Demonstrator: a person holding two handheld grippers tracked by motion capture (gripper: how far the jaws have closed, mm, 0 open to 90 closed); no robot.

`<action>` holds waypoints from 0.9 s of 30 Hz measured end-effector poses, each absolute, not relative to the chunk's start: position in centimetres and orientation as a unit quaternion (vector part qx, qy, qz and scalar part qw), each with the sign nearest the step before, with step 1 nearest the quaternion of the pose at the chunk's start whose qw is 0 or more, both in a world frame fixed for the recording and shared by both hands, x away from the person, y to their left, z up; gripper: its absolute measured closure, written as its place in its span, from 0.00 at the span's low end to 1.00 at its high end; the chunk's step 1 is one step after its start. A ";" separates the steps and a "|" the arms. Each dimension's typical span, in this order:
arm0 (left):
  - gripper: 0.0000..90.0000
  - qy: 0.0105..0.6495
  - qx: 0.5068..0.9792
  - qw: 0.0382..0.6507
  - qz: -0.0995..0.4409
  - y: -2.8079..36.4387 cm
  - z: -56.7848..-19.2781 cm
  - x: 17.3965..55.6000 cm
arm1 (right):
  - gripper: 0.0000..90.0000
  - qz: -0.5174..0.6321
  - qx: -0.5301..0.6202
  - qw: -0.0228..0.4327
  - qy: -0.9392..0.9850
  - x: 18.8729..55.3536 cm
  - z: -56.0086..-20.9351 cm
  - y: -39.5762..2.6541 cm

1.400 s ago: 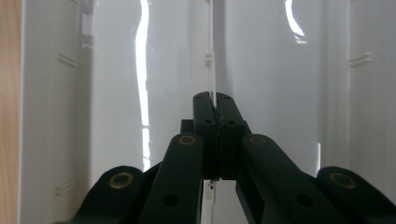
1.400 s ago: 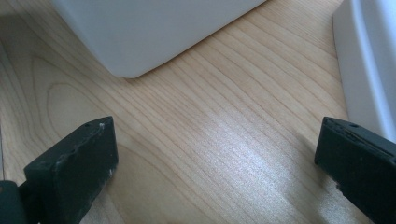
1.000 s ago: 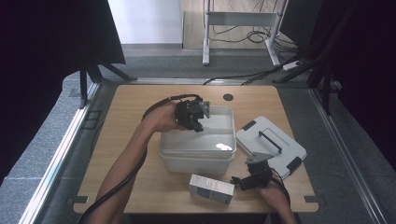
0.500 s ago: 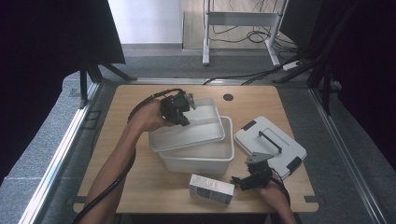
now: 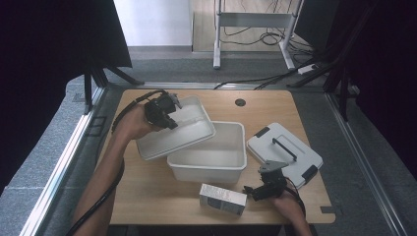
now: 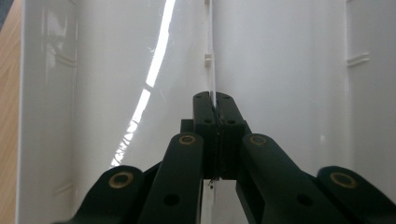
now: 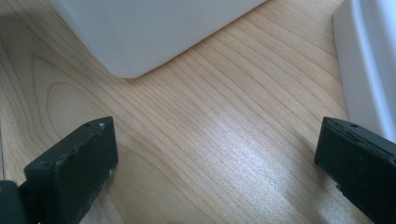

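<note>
My left gripper [image 5: 168, 117] is shut on the thin rim of a shallow white tray [image 5: 184, 132], which hangs tilted over the far left corner of a deep white bin [image 5: 211, 157]. In the left gripper view the black jaws [image 6: 214, 100] are pressed together on the tray's edge [image 6: 212, 56], with glossy white plastic on both sides. My right gripper [image 5: 253, 189] rests near the table's front edge, just right of a small white box [image 5: 222, 198]. It stands wide open [image 7: 214, 130] over bare wood, with the bin's corner [image 7: 140, 32] ahead of it.
A white lid with a dark handle and clips [image 5: 285, 150] lies right of the bin; its edge [image 7: 369, 60] is close beside my right jaw. The wooden table [image 5: 147, 196] has a cable hole [image 5: 240, 102] at the back. Bare wood lies at the front left.
My left gripper has lifted the tray out of the bin and carried it left, toward the table's far left. The right gripper has stayed where it was.
</note>
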State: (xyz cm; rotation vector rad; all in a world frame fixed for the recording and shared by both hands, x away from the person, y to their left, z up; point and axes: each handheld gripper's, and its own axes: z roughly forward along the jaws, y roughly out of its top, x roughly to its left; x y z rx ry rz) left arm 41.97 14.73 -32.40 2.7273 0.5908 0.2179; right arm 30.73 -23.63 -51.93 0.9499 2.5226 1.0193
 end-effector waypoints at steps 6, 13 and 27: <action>0.99 0.246 0.951 0.169 0.079 17.2 -32.9 41.8 | 0.00 0.350 0.326 0.130 0.868 30.7 -51.9 -23.6; 0.99 0.292 0.939 0.165 0.078 20.5 -33.5 41.6 | 0.00 0.350 0.326 0.131 0.868 30.7 -51.9 -23.6; 0.99 0.353 0.918 0.162 0.084 25.9 -33.7 40.5 | 0.00 0.350 0.325 0.131 0.869 30.7 -51.9 -23.6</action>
